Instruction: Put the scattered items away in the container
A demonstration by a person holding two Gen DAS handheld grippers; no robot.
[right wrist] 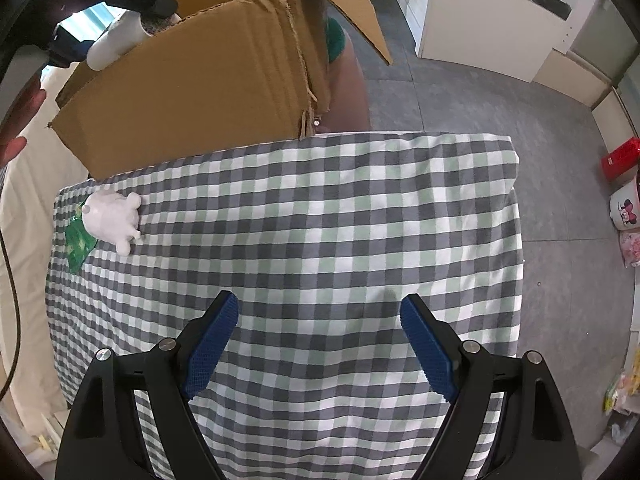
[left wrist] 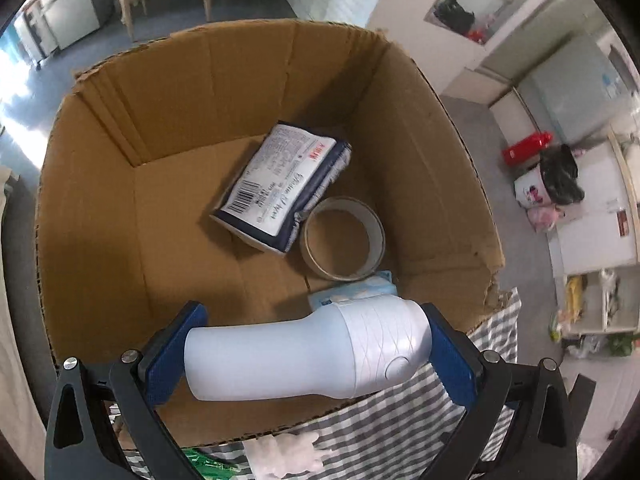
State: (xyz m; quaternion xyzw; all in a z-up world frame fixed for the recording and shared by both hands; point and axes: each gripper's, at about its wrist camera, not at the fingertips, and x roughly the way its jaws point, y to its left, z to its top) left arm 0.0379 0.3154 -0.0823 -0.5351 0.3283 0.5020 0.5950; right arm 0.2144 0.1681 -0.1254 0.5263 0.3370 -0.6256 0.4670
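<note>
checked cloth (right wrist: 320, 220) on the worktop, cardboard box (left wrist: 100, 208) at its far edge: my left gripper (left wrist: 308, 354) clamps the pale blue bottle (left wrist: 308, 354) endwise over the box, poised to drop; my right gripper (right wrist: 320, 344) gapes empty, white toy (right wrist: 112, 220) unclaimed.

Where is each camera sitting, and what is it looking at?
Left wrist: sits on the left tongs, looking down into the cardboard box; its blue pads squeeze a pale bottle.
Right wrist: sits on the right tongs, looking down at the checked cloth; the tongs are open and empty, fingers at the left edge.
Shared: box, bottle, cloth, white toy.
</note>
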